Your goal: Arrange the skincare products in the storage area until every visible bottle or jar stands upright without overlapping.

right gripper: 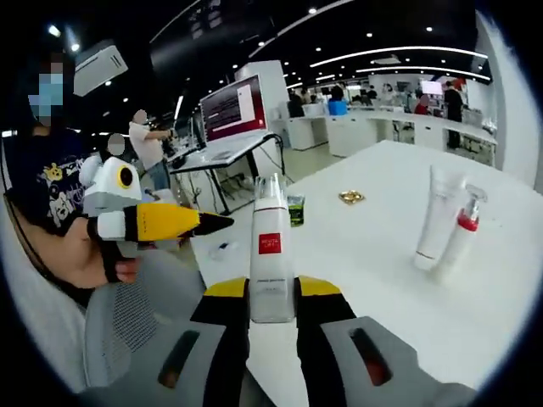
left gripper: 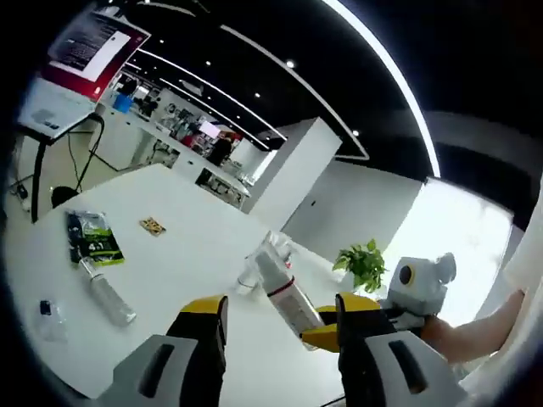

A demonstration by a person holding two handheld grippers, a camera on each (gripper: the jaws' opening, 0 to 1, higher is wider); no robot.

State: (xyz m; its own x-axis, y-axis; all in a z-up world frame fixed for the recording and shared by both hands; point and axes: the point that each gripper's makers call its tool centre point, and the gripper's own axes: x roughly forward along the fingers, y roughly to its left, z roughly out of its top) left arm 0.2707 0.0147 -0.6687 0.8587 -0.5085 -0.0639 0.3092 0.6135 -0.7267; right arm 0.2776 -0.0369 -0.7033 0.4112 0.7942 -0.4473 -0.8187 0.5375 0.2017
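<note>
Right gripper (right gripper: pixel 271 297), jaws closed on the lower body of a rigid, smooth, light white bottle (right gripper: pixel 271 254); left gripper (left gripper: pixel 280 326) gapes empty above the table (left gripper: pixel 195 254).

Surface: white table (right gripper: pixel 373 254).
Standing together: white tube (right gripper: pixel 434 216), red-collared pump bottle (right gripper: pixel 461 229).
Lying flat: clear bottle (left gripper: pixel 106 292), green packet (left gripper: pixel 95 237), small gold item (left gripper: pixel 153 225).

White bottle (right gripper: pixel 271 254) upright, apparently clamped in right claw (right gripper: pixel 271 298).
</note>
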